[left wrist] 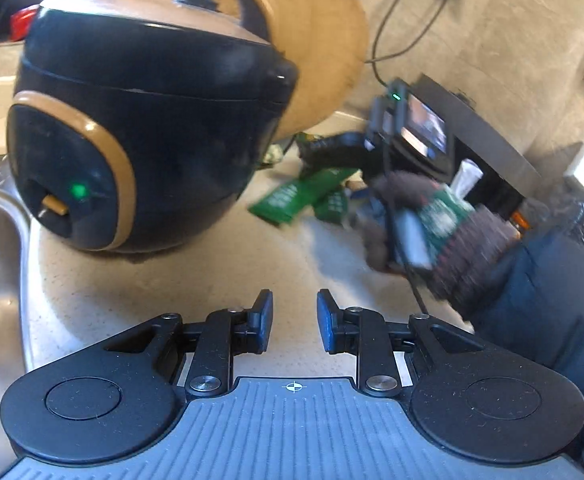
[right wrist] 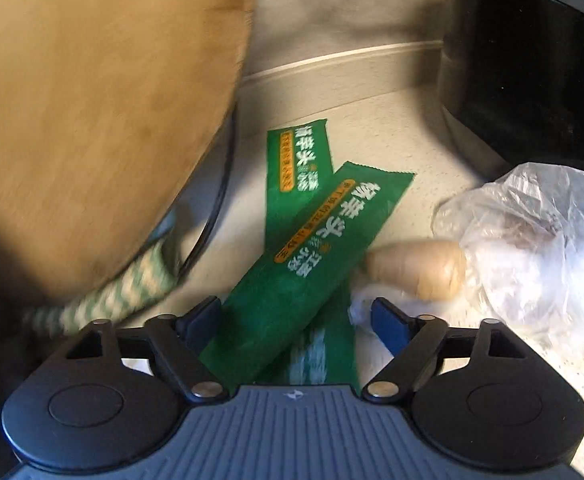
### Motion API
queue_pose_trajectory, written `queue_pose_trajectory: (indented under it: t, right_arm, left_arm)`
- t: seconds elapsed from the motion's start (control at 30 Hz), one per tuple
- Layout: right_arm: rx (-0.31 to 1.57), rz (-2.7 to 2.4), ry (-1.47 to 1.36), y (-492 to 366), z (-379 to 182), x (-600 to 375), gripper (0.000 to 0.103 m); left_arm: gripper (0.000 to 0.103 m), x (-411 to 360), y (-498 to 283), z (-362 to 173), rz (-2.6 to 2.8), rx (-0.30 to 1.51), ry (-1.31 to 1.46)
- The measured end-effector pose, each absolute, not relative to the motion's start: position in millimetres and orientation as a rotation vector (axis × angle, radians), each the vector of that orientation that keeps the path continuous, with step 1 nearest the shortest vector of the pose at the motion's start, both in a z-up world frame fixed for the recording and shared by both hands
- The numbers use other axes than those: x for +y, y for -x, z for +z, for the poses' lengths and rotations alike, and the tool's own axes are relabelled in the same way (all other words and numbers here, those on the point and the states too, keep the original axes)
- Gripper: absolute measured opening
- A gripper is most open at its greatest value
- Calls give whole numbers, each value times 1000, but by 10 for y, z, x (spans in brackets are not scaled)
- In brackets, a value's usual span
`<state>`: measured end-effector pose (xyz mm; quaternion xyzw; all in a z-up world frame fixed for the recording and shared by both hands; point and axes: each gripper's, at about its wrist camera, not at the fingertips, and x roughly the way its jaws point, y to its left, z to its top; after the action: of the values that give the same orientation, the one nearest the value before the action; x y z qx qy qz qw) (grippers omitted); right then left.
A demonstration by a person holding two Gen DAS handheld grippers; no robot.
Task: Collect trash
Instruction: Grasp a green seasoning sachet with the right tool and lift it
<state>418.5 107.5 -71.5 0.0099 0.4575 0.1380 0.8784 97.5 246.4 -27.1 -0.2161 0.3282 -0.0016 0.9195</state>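
On the speckled counter (right wrist: 404, 136), the right gripper (right wrist: 294, 320) straddles the green wrappers (right wrist: 304, 248) running lower-left to upper-right, jaws apart, unclamped; the left gripper (left wrist: 294, 320), also parted and empty, hangs farther off.

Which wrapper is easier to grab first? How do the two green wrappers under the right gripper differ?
The upper green wrapper lies slanted on top and runs between the fingers of the right gripper; the lower green wrapper lies nearly straight beneath it, partly covered, reaching farther towards the wall. Both are flat, green, with white and orange print, resting on the counter.
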Motion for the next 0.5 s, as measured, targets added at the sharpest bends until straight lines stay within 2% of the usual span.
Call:
queue_pose_trajectory:
  t: [0.07, 0.1, 0.13, 0.27, 0.3, 0.5]
  right_arm:
    - [921, 325, 31, -4034, -684, 1034, 61]
    - [907, 336, 56, -3956, -652, 1001, 46]
    - [906, 341, 70, -3896, -628, 963, 39]
    - [978, 395, -22, -3650, -568, 650, 27]
    - [998, 410, -45, -3566, -561, 574, 20]
    - [1036, 521, -161, -2875, -474, 129, 15]
  left_arm:
    - [27, 2491, -977, -288, -6, 666, 460]
    - [27, 2502, -985, -297, -11, 661, 469]
    - [27, 2506, -986, -299, -19, 658, 478]
    - [27, 2451, -1055, -317, -64, 655, 490]
    - [27, 2416, -1104, -326, -75, 656, 490]
    - [27, 2245, -1285, -342, -145, 690, 481]
